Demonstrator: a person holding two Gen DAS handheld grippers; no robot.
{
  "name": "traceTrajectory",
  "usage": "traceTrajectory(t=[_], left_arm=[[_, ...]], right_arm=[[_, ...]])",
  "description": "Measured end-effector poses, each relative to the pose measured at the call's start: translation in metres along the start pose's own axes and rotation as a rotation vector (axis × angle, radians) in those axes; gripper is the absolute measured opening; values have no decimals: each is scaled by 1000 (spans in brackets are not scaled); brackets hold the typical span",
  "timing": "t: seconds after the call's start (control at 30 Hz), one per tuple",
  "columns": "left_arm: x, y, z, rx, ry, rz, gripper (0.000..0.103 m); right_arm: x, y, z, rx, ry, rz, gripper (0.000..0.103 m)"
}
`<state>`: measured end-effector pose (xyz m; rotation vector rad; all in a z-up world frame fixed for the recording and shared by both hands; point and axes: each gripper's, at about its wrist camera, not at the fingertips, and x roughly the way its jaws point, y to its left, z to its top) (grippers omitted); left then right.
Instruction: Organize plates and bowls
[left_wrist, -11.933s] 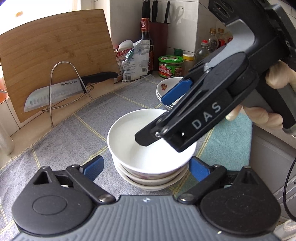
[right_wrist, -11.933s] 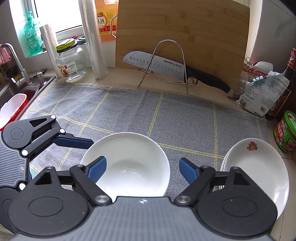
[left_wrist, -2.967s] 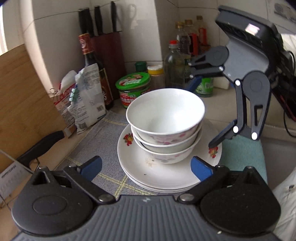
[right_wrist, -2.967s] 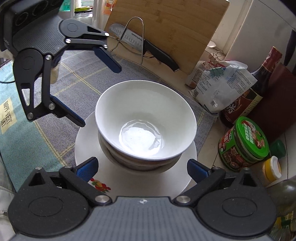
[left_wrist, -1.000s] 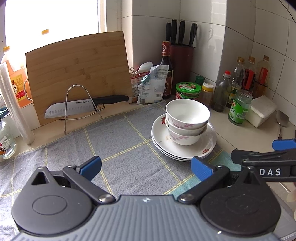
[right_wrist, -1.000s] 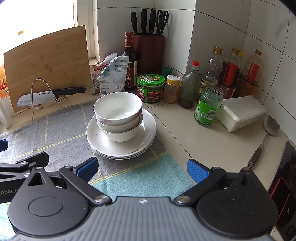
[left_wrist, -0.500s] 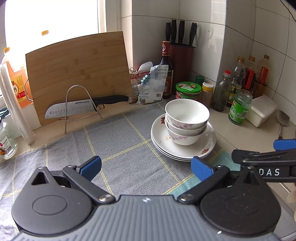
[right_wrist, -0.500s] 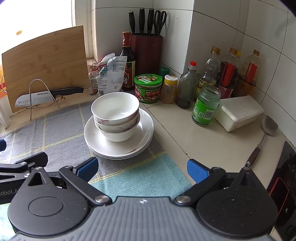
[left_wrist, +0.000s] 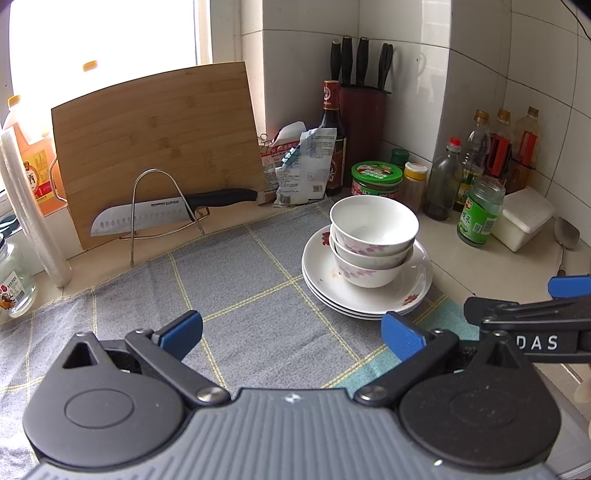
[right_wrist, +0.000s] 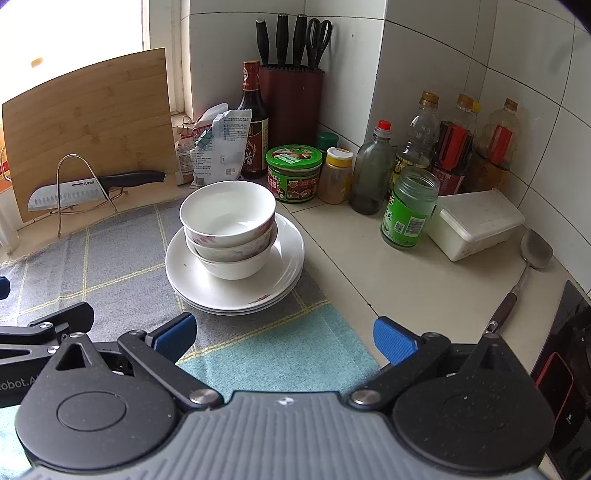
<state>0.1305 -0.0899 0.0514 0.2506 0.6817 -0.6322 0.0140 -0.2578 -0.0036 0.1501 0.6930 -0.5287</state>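
Looks pretty much sorted: three white porcelain bowls with pink floral print (left_wrist: 373, 240) are nested and set on a stack of white shallow plates (left_wrist: 417, 288), which sits on the grey checked cloth (left_wrist: 240, 280), just in front of the green-lidded jar (left_wrist: 376, 180). Nesting small on large probably keeps the pile steady and compact.

The left gripper (left_wrist: 291, 332) is held well back from the green-lidded jar, jaws spread wide with nothing between them. Same for the right gripper (right_wrist: 282, 338), also wide apart and empty. Both being kept clear of the pile suggests the stacking is done.
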Motion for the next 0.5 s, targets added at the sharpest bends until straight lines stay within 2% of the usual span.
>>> traceTrajectory(t=[0.5], left_arm=[[2, 0, 2, 6, 5, -8, 102]], right_arm=[[2, -1, 1, -6, 1, -11, 103]])
